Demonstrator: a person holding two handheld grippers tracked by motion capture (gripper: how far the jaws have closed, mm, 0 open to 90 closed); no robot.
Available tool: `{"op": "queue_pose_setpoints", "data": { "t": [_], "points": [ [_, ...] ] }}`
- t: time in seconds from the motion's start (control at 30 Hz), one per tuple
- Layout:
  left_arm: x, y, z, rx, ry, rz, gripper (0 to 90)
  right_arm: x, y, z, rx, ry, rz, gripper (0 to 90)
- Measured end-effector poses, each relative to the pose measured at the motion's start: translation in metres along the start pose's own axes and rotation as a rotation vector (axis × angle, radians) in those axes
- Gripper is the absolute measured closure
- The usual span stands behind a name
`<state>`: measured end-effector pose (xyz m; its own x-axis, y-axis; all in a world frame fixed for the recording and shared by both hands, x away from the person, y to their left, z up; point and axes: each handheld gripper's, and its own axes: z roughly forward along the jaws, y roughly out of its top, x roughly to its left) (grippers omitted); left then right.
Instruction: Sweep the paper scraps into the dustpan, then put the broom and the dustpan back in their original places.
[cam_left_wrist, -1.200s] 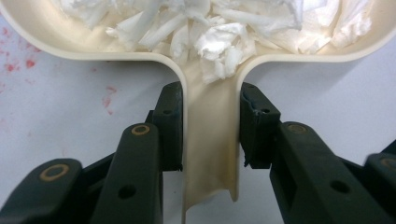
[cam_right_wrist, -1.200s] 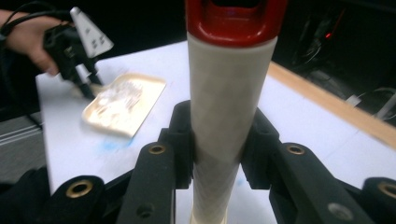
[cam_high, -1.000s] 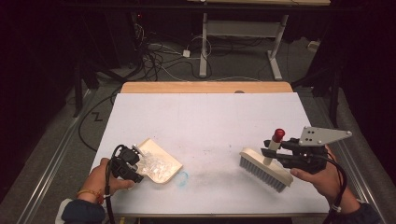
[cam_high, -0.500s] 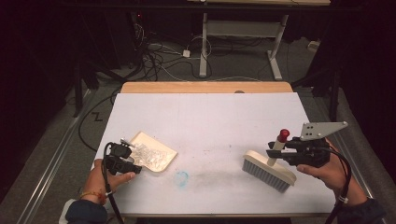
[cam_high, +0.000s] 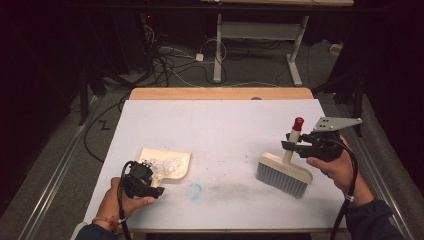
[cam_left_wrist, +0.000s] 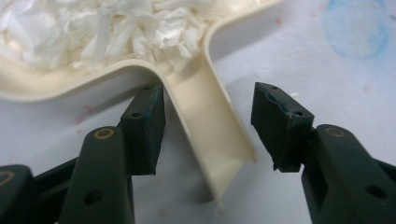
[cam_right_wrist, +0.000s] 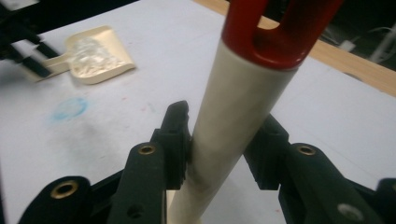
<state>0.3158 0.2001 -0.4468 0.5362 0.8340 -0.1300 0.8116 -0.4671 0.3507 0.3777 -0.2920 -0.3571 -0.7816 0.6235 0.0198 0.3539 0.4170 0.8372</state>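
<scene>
A cream dustpan holding white shreds lies flat at the table's left front. Its handle runs between the jaws of my left gripper, which have just been opening. There is a clear gap on one side, so this gripper is open. At the right, a cream brush stands on its grey bristles with its red-capped handle up. The jaws of my right gripper flank that handle and have just been opening. They still sit close to it without clamping.
A faint blue ring and grey smudges mark the white tabletop between dustpan and brush. A wooden strip edges the far side. Cables and table legs lie on the dark floor beyond.
The dustpan slid left, away from the blue ring, and settled flat. The left jaws spread off its handle. The right hand shifted right with the brush, which now rests on its bristles.
</scene>
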Motion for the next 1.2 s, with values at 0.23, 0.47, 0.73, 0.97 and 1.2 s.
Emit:
{"op": "queue_pose_setpoints", "data": {
  "t": [0.23, 0.47, 0.73, 0.97, 1.2],
  "points": [
    [-0.012, -0.009, -0.022, -0.139, 0.004, 0.132, 41.2, -0.008, 0.002, 0.016, -0.003, -0.082, 0.015, 60.4],
    [-0.027, -0.017, -0.03, -0.4, 0.101, 0.302, 30.7, -0.02, 0.01, 0.04, 0.012, -0.189, -0.012, 49.0],
    [-0.024, -0.012, -0.019, -0.584, 0.174, 0.273, 17.3, -0.027, 0.022, 0.059, -0.043, -0.377, -0.019, 32.1],
    [-0.022, -0.008, -0.013, -0.623, 0.203, 0.301, 17.0, -0.028, 0.024, 0.048, -0.151, -0.472, -0.024, 28.0],
    [-0.023, -0.012, -0.012, -0.633, 0.202, 0.319, 17.0, -0.012, 0.008, 0.036, -0.149, -0.407, -0.034, 28.7]
  ]
}}
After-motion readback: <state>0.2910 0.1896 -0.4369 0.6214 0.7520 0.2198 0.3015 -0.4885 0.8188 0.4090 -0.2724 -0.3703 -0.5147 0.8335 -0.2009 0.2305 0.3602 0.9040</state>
